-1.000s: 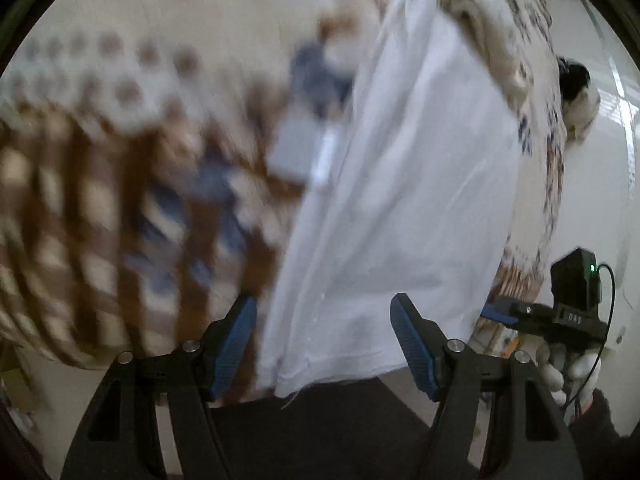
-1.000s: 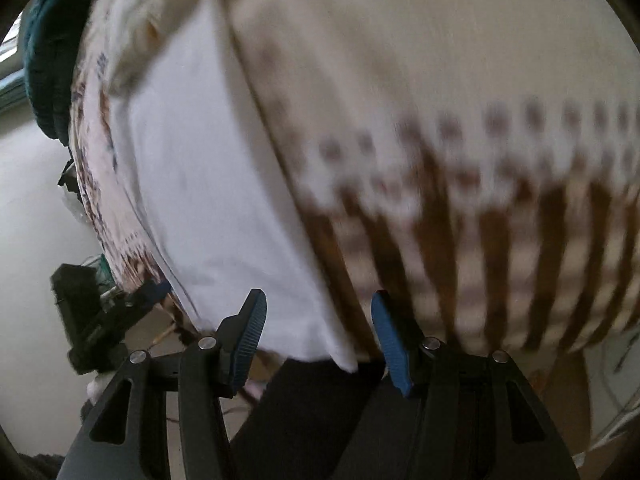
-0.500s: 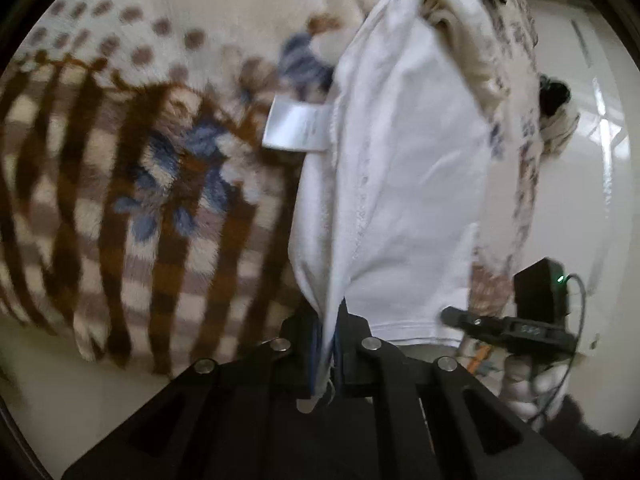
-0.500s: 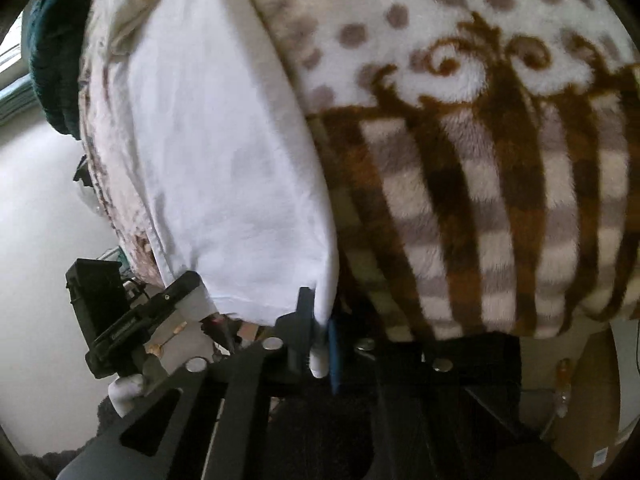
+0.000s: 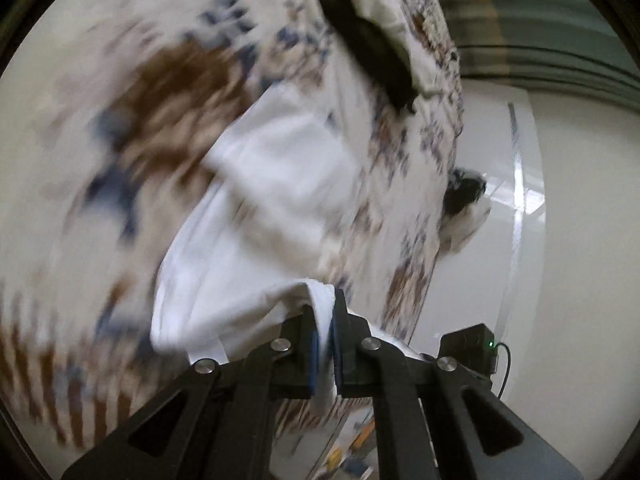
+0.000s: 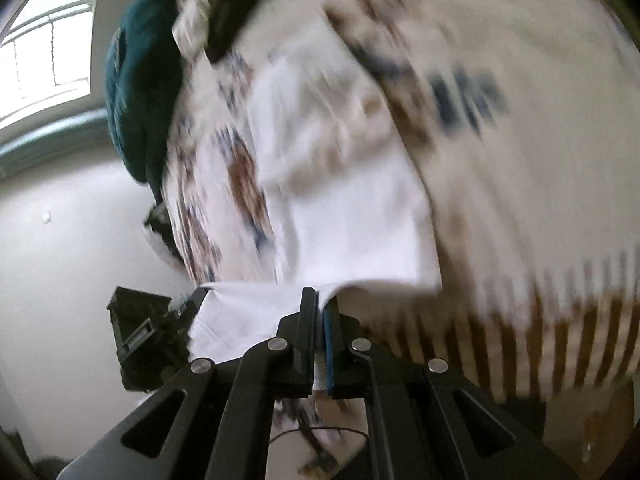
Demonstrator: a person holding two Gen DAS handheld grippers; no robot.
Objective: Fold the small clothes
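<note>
Both grippers have hold of the same thing here: the left gripper point(image 5: 325, 320), low in the middle of its view, has its blue-padded fingers point(image 5: 313, 354) pressed together on a bunched edge of the white cotton garment point(image 5: 280, 184), with a strip of white cloth squeezed up between them and hanging below. Over on the other side, the right gripper point(image 6: 320, 312) is doing the same, its fingers point(image 6: 329, 344) nipped tight on another fold of that white garment point(image 6: 344, 216), at the bottom centre of its frame. The garment runs from each pinch up through the middle of the picture, lying across a plush cream blanket with brown stripes and blue flowers point(image 5: 132, 128) that covers the bed; the near edge looks raised off the blanket where it is held, though both views are smeared with motion blur. In the left view a black piece of clothing point(image 5: 372, 48) lies at the upper centre on a pale crumpled cloth point(image 5: 404, 12). A black-and-white bundle point(image 5: 466, 204) sits at the right edge of the bed, against the white floor point(image 5: 580, 240). In the right view a dark teal fabric heap point(image 6: 138, 80) sits in the upper left, beside a bright window point(image 6: 44, 60), and the other gripper's black body point(image 6: 146, 336) shows at lower left, just beside the white cloth.
</note>
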